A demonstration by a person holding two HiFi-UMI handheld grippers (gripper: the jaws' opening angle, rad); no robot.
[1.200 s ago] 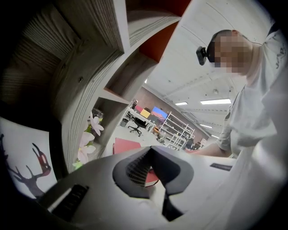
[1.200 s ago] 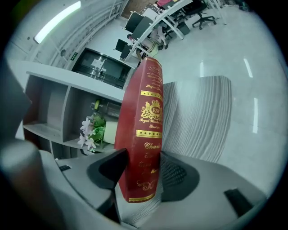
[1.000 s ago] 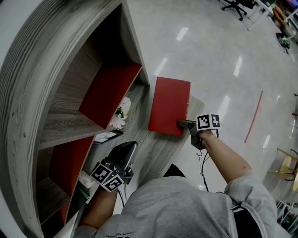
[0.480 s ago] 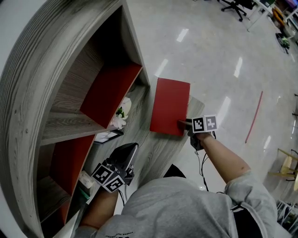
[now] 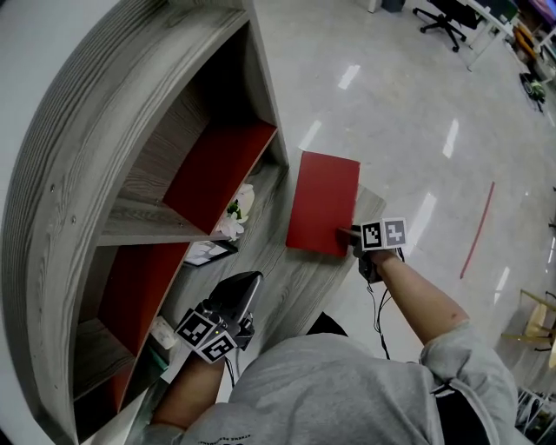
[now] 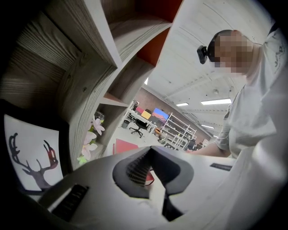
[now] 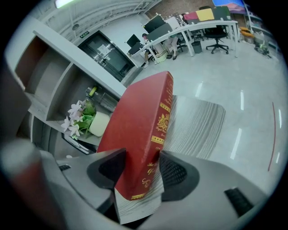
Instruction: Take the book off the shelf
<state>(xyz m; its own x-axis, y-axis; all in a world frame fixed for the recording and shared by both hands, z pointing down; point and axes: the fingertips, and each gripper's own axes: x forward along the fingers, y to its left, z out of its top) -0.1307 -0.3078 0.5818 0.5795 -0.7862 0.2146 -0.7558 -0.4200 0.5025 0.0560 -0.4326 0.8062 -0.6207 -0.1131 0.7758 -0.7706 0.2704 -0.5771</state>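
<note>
The red book (image 5: 323, 204), with gold print on its spine (image 7: 144, 130), is clamped at its lower end between the pads (image 7: 177, 173) of my right gripper (image 7: 141, 173). In the head view that gripper (image 5: 350, 235) holds the book outside the shelf, over the far end of the grey wooden ledge (image 5: 278, 278). I cannot tell whether the book touches the ledge. My left gripper (image 5: 236, 295) hovers low over the near part of the ledge, away from the book. Its jaws (image 6: 150, 152) meet at the tips with nothing between them.
The curved grey shelf (image 5: 130, 174) with red back panels stands at the left. White flowers (image 5: 234, 217) and a card (image 5: 204, 252) sit on the ledge under it. A deer drawing (image 6: 31, 157) is close to my left gripper. Shiny floor lies to the right, with an office chair (image 5: 443, 13) far off.
My right gripper has rolled a little with the book still in it, staying in the same spot. My left gripper has barely moved.
</note>
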